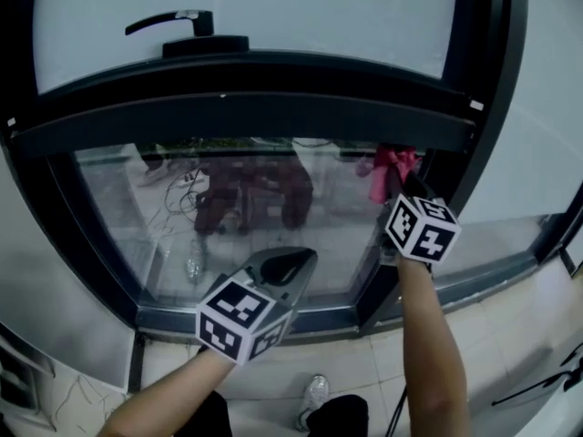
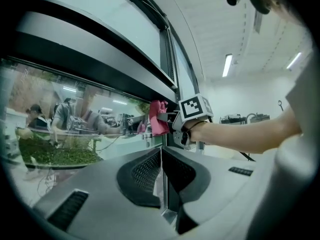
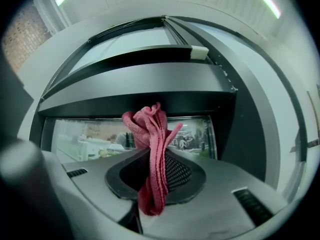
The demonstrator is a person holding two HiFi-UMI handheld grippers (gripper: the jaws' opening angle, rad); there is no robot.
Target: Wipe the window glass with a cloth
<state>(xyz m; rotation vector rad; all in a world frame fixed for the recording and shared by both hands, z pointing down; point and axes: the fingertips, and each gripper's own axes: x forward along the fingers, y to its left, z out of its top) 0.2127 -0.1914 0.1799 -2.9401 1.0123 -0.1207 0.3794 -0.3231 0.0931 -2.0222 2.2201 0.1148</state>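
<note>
One cloth (image 1: 392,168), top-right corner of glass (image 1: 127,203)

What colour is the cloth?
The cloth is pinkish red, clearest in the right gripper view.

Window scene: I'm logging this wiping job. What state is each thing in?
Cloth: bunched, clamped between the right gripper's jaws, up by the glass's top right corner.
Right gripper: shut on the cloth.
Left gripper: shut, empty.
Handle: lying level.
Glass: unbroken, full of reflections.
</note>
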